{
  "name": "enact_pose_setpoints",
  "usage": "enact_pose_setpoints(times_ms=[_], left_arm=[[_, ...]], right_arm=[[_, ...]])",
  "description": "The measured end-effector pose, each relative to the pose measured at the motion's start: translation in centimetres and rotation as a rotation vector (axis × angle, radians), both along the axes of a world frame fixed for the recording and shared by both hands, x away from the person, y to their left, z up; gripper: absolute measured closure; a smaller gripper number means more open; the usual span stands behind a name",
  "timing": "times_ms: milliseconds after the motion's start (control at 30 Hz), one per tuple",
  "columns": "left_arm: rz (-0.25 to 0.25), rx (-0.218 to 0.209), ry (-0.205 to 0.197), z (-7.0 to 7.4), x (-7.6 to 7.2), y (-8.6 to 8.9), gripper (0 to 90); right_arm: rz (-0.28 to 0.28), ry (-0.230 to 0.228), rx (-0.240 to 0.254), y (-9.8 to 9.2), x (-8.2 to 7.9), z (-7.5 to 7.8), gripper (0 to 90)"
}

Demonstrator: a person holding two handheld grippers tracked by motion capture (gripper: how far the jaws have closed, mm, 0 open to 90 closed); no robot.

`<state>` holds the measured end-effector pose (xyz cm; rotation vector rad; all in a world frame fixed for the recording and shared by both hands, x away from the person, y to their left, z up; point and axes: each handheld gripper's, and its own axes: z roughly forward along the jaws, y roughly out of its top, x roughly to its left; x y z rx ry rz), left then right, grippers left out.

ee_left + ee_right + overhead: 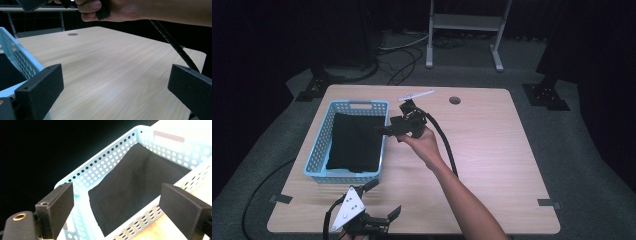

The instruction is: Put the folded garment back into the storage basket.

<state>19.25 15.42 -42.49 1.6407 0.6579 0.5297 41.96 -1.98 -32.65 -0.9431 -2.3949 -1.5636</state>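
The right gripper (384, 130) hangs with fingers apart above the black cloth (135, 187) in the blue basket (100, 162). The left gripper (382, 197), fingers apart too, sits over bare table (112, 62). The cloth's near edge hides behind the basket wall.

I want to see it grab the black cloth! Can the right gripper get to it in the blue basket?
Probably yes. The right gripper hangs open at the basket rim, with the black cloth lying uncovered below it.

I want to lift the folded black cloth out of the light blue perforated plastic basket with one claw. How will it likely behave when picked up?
The folded black cloth looks soft and lies flat, so it would probably droop and unfold from a single pinch. It seems light. The light blue perforated plastic basket looks thin-walled, so it may slide if the cloth drags on its wall. The right claw hangs open above it.
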Motion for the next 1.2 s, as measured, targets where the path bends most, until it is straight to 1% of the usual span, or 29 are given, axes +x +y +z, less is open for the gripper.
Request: enact_pose_setpoints(times_ms=[100,133,333,533,967,1200], left_arm=[[0.007,-0.001,-0.003,0.0,0.0,0.1,0.0],[0.004,0.002,-0.001,0.0,0.0,0.2,0.0],[0.011,-0.001,-0.003,0.0,-0.1,0.3,0.0],[0.012,0.000,-0.003,0.0,-0.2,0.3,0.0],[0.015,0.005,-0.002,0.0,-0.1,0.4,0.0],[0.012,-0.001,0.000,-0.1,-0.1,0.4,0.0]], right_arm=[[0.003,-0.004,-0.001,-0.3,-0.1,0.1,12.5],[0.002,-0.012,-0.007,-0.6,-0.2,0.1,12.6],[-0.005,-0.013,-0.015,-1.5,-0.5,0.3,12.6],[-0.008,-0.026,-0.020,-2.1,-0.6,0.5,12.6],[-0.010,-0.029,-0.036,-2.9,-0.6,0.3,12.5],[-0.016,-0.028,-0.039,-3.7,-0.7,0.1,12.5]])
